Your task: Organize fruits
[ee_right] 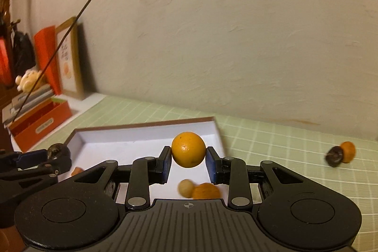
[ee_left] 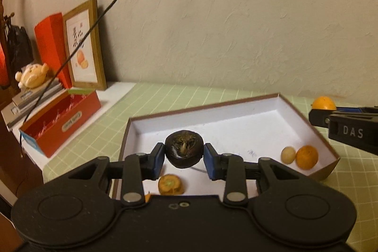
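My left gripper (ee_left: 183, 158) is shut on a dark brown mangosteen (ee_left: 184, 149) and holds it above the white-lined cardboard box (ee_left: 236, 124). In the box lie a small orange (ee_left: 306, 156), a pale round fruit (ee_left: 288, 154) and an orange fruit with a green calyx (ee_left: 170, 184). My right gripper (ee_right: 188, 163) is shut on an orange (ee_right: 188, 149) above the box's right part (ee_right: 132, 134). The right gripper also shows at the right edge of the left wrist view (ee_left: 316, 116). The left gripper shows at the left of the right wrist view (ee_right: 50, 158).
A dark fruit (ee_right: 334, 155) and an orange fruit (ee_right: 348, 151) lie on the green grid mat (ee_right: 283, 141) to the right. A red box (ee_left: 61, 122), picture frame (ee_left: 83, 46), books and a plush toy (ee_left: 32, 76) stand at the left by the wall.
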The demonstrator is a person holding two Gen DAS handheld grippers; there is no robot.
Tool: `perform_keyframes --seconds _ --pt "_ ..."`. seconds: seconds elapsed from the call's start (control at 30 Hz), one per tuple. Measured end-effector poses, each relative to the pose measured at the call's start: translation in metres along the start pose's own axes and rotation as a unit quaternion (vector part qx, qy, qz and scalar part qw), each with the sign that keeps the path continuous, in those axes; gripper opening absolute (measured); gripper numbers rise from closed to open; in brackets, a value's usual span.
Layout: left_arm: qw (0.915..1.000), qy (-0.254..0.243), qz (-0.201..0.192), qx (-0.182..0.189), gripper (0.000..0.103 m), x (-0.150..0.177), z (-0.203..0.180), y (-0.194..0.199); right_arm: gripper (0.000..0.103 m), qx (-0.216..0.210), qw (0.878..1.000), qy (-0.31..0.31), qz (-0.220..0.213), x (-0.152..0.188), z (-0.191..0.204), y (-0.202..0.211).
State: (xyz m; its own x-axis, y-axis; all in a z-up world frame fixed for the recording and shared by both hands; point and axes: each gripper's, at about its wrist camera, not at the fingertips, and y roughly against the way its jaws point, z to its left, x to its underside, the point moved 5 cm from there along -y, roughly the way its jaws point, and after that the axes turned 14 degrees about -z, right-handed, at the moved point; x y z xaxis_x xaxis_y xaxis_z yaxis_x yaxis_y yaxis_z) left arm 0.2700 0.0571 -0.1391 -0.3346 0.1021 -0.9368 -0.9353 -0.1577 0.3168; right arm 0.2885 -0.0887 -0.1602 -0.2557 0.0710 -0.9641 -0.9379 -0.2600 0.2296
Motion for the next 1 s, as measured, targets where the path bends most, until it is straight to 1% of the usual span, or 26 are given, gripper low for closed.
perform_keyframes --seconds 0.1,0.37,1.0 --pt "0.9999 0.005 0.009 0.001 0.026 0.005 0.006 -0.001 0.032 -0.007 1.0 0.004 0.004 0.004 0.008 -0.01" --pt "0.9997 0.014 0.016 -0.009 0.026 0.007 0.009 -0.015 0.032 -0.004 1.0 0.002 0.016 0.012 0.007 -0.021" --pt "0.9994 0.018 0.029 -0.009 0.026 0.007 0.01 -0.028 0.032 0.0 1.0 0.014 0.019 0.012 0.01 -0.034"
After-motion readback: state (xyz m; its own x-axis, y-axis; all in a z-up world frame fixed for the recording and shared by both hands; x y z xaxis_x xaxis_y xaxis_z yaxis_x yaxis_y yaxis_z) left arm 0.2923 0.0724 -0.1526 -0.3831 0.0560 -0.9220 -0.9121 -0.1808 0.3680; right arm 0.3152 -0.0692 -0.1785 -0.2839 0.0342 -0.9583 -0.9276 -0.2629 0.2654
